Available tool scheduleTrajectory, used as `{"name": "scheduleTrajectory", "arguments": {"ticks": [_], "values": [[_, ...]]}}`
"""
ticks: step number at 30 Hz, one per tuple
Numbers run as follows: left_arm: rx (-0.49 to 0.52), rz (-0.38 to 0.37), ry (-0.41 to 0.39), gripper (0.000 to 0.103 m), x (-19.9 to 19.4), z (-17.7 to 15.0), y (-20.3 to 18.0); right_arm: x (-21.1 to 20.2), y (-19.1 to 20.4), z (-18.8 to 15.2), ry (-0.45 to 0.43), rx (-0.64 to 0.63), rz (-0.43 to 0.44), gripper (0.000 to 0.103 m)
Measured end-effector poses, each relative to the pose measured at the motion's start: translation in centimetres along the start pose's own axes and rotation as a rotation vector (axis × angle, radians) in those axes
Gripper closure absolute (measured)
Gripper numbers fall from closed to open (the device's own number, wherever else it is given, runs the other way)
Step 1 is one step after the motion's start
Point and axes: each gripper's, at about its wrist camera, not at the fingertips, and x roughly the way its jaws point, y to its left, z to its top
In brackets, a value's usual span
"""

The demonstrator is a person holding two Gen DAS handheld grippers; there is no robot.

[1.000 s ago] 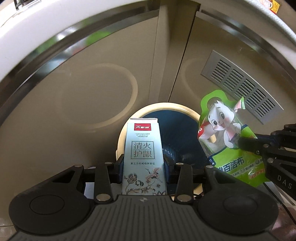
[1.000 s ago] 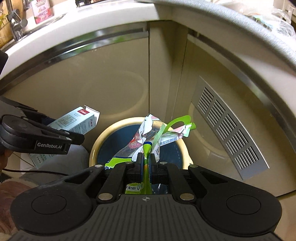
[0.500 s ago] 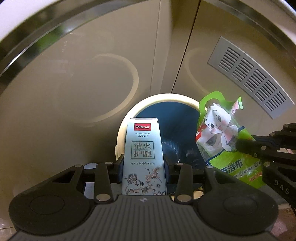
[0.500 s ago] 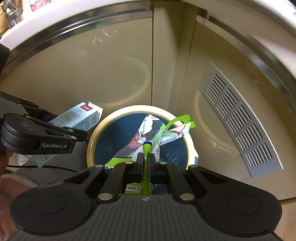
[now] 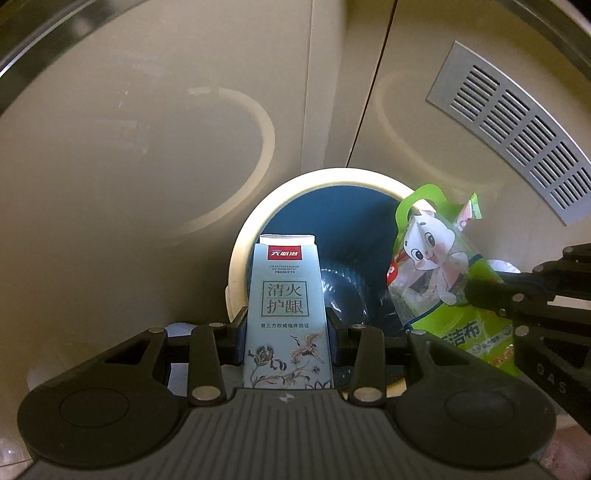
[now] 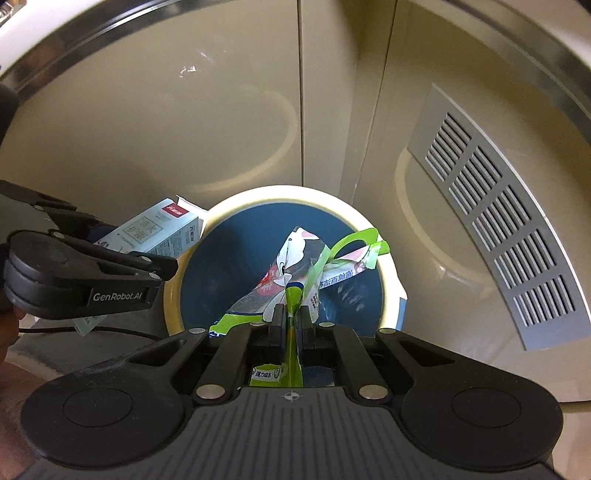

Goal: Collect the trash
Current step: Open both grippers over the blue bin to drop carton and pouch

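My left gripper (image 5: 286, 325) is shut on a pale blue carton (image 5: 286, 306) with a red label and flower print. The carton hangs over the near left rim of a round bin (image 5: 251, 229) with a cream rim and a dark blue liner. In the right wrist view the carton (image 6: 155, 232) pokes out past the left gripper (image 6: 110, 266) beside the bin (image 6: 388, 258). My right gripper (image 6: 290, 325) is shut on a green and white plastic pouch (image 6: 295, 266) with a cartoon animal, held above the bin's mouth. The pouch (image 5: 436, 273) also shows at the bin's right side.
Beige cabinet doors (image 6: 166, 122) stand close behind the bin. A grey vent grille (image 6: 498, 236) is set in the right-hand door. A metal strip under the counter edge (image 6: 110, 33) runs overhead. A black cable (image 6: 110, 330) trails at lower left.
Both grippers have sunk toward the bin with their loads; the bin's mouth looks larger and nearer in both views. The grips have not changed.
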Motion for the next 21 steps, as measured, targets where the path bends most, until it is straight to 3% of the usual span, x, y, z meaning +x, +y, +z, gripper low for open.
{"name": "scheduleTrajectory", "arguments": {"ticks": [8, 9, 11, 12, 13, 14, 15, 16, 21], "values": [[0.023, 0.008, 0.019, 0.058, 0.4, 1.1, -1.1, 2.2, -1.0, 0.6, 0.058, 0.074, 0.005, 0.095], [0.021, 0.009, 0.017, 0.053, 0.5, 1.2, -1.0, 2.4, -1.3, 0.6, 0.063, 0.091, 0.005, 0.091], [0.021, 0.010, 0.007, 0.031, 0.3, 1.3, -1.1, 2.7, -1.9, 0.7, 0.070, 0.132, 0.006, 0.090], [0.018, 0.014, -0.001, 0.010, 0.1, 1.2, -1.0, 2.8, -2.2, 0.8, 0.072, 0.154, 0.005, 0.083], [0.015, 0.021, -0.014, 0.000, -0.1, 1.1, -1.0, 2.9, -2.5, 0.9, 0.075, 0.179, 0.008, 0.072], [0.012, 0.025, -0.031, 0.000, -0.2, 0.9, -1.0, 2.9, -2.9, 0.9, 0.078, 0.203, 0.011, 0.065], [0.015, 0.028, -0.035, 0.000, -0.3, 0.9, -1.0, 2.8, -3.1, 1.0, 0.079, 0.223, 0.014, 0.050], [0.020, 0.031, -0.027, 0.000, -0.3, 0.9, -1.1, 2.7, -3.3, 1.0, 0.078, 0.236, 0.014, 0.044], [0.006, 0.054, -0.011, 0.000, -1.1, 0.6, -0.6, 1.1, -3.6, 0.9, 0.044, 0.252, 0.007, 0.032]]}}
